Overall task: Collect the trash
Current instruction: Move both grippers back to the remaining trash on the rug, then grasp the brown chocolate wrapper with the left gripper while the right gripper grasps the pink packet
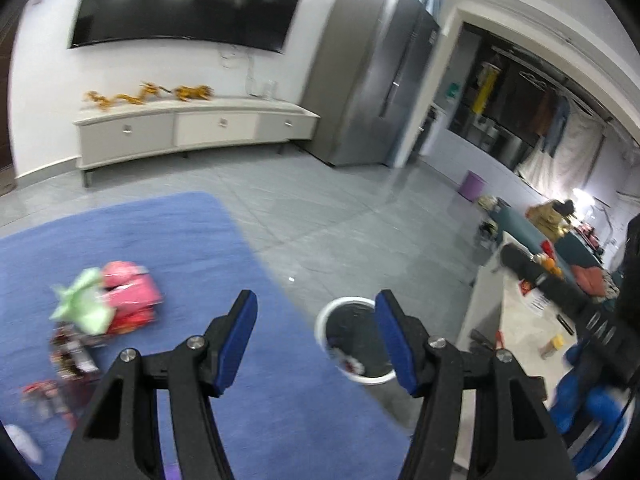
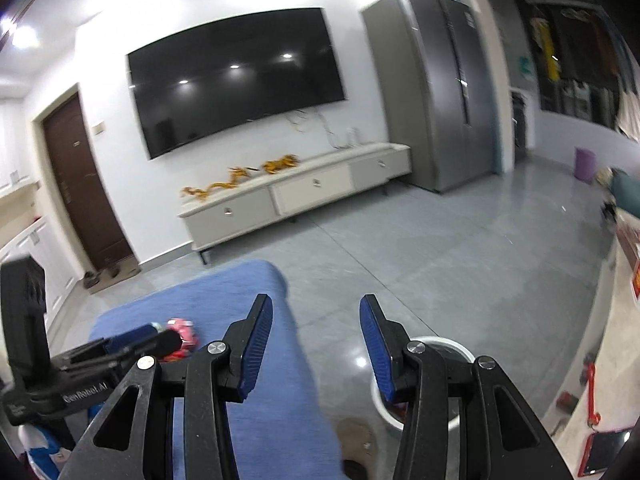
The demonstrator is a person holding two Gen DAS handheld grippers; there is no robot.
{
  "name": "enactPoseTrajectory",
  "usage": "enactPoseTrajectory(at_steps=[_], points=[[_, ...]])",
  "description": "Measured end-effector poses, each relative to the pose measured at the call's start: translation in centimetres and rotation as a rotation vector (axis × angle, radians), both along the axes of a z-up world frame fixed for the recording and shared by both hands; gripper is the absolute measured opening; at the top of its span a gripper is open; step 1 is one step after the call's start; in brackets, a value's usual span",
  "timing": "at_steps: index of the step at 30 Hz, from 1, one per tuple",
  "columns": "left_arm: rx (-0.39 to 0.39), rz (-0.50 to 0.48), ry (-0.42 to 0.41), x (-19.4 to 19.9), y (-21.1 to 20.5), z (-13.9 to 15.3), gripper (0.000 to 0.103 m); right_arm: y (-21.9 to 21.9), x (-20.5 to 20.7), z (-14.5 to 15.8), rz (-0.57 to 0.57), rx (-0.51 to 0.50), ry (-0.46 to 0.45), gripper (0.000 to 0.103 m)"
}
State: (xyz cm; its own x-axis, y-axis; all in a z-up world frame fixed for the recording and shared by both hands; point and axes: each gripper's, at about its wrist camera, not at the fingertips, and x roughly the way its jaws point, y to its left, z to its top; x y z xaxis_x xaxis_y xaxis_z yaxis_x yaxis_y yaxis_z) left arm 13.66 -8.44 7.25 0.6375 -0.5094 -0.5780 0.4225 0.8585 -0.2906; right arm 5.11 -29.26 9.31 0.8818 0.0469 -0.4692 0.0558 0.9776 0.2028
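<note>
Trash lies on a blue rug: a pink and red wrapper pile with a green crumpled piece, and darker red wrappers nearer the left. A white round bin with a dark liner and some wrappers inside stands on the grey floor beside the rug. My left gripper is open and empty above the rug's right edge, the bin just behind its right finger. My right gripper is open and empty, with the bin behind its right finger. The left gripper and pink trash show at left.
A low white TV cabinet with a wall TV stands at the back, a grey fridge to its right. A pale table with clutter is at the right. A purple bin stands far right. A brown door is at left.
</note>
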Motion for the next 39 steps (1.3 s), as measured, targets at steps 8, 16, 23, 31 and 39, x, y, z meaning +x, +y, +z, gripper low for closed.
enactPoseTrajectory(at_steps=[8, 16, 23, 31, 39], points=[[0.038, 0.208, 0.059, 0.2, 12.8, -4.0, 0.06, 6.1, 2.6, 0.3, 0.15, -0.023, 0.01, 0.043], [0.148, 0.305, 0.147, 2.3, 16.4, -9.9, 0.06, 10.1, 8.4, -4.6, 0.278, -0.002, 0.116, 0.043], [0.269, 0.317, 0.184, 4.6, 14.6, -14.0, 0.062, 12.8, 13.7, -9.0, 0.384, -0.004, 0.208, 0.043], [0.313, 0.33, 0.213, 6.9, 14.4, -16.2, 0.062, 16.3, 19.1, -13.2, 0.505, 0.049, 0.296, 0.043], [0.253, 0.345, 0.203, 8.3, 15.4, -16.5, 0.046, 18.9, 22.9, -17.2, 0.585, 0.102, 0.393, 0.043]])
